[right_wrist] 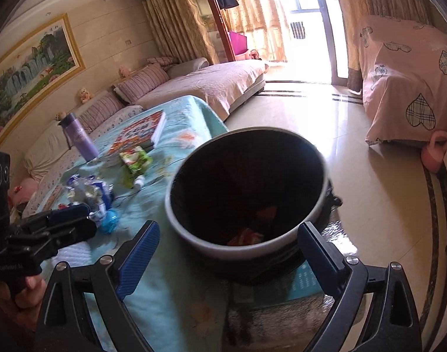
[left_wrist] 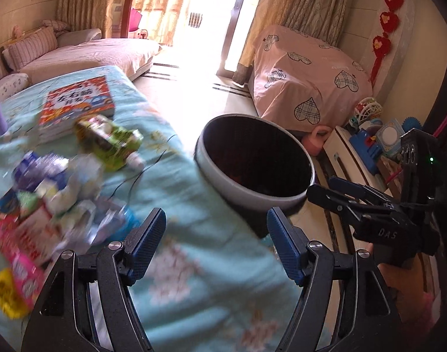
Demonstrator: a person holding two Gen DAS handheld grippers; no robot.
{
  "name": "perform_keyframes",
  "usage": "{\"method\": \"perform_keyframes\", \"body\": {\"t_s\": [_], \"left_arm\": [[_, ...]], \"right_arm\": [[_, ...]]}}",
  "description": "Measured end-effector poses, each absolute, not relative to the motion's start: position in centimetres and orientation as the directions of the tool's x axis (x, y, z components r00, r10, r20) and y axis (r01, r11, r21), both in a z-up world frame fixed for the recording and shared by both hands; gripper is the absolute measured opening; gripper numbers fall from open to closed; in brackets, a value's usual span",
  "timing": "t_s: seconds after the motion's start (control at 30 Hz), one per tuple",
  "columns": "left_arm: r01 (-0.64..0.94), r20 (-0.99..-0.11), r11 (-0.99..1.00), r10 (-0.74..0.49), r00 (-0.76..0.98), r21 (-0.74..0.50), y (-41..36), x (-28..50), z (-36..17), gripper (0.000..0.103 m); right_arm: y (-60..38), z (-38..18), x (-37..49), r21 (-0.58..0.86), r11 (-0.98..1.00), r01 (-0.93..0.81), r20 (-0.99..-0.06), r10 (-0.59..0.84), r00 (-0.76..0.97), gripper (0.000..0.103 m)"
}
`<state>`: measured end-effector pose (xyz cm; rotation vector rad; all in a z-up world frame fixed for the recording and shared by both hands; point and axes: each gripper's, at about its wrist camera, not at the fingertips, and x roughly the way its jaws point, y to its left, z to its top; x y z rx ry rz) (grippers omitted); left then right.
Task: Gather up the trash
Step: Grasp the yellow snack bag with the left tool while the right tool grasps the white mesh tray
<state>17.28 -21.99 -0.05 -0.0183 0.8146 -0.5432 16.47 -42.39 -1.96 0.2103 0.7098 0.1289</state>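
Two grippers hung empty over the table [right_wrist: 176,281], whose turquoise cloth ran to the near right edge where the trash bin [right_wrist: 246,193] stood just off it, some red-and-white scraps already inside. The heap of wrappers [left_wrist: 47,193] lay toward the table's left edge, with a green packet [left_wrist: 109,140] beside the book [left_wrist: 76,102] farther back. A good next pick would probably take one loose wrapper at the heap's rim, pinching a crumpled fold, not the cloth. The left gripper [left_wrist: 216,246] pointed level across the table's near edge, jaws spread wide, holding nothing. The right gripper [right_wrist: 227,252] tilted down at the bin mouth, jaws equally wide and empty.
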Motion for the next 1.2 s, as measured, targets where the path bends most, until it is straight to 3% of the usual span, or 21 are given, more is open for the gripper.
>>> {"method": "perform_keyframes", "body": {"t_s": [0.6,1.2], "left_arm": [[0.246,-0.685,0.938,-0.346,0.641,-0.244,-6.3,10.6,-1.4,0.073],[0.126,-0.701,0.963,-0.261,0.664,-0.239,-0.6,12.1,-2.4,0.072]], "right_arm": [[-31.9,-4.6,10.2,0.343,0.931,-0.125,-0.637,0.328,0.697,0.096],[-23.7,-4.0,11.5,0.344,0.906,-0.247,-0.608,0.415,0.676,0.094]]}}
